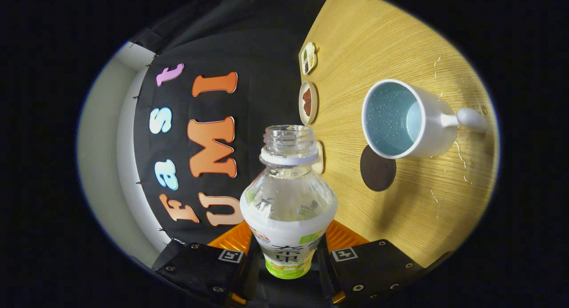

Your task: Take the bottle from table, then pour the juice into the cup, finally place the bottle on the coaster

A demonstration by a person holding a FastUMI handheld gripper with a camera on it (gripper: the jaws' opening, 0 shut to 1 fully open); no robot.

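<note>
The wooden table (400, 41) lies beyond the fingers, speckled with spilled droplets. On it stands a white cup (402, 120) with a pale blue inside, touching a dark round coaster (378, 171). The gripper (288, 250) is clamped on the open, clear bottle (288, 201), both fingers pressing its labelled body, neck pointing ahead; small dishes (308, 102) line the table's far edge

The claw (288, 250) is clamped on the bottle (288, 201). Beyond it the cup (400, 121) touches the coaster (377, 171); small dishes (308, 102) line the table (400, 219) edge; bare wood lies between.
</note>
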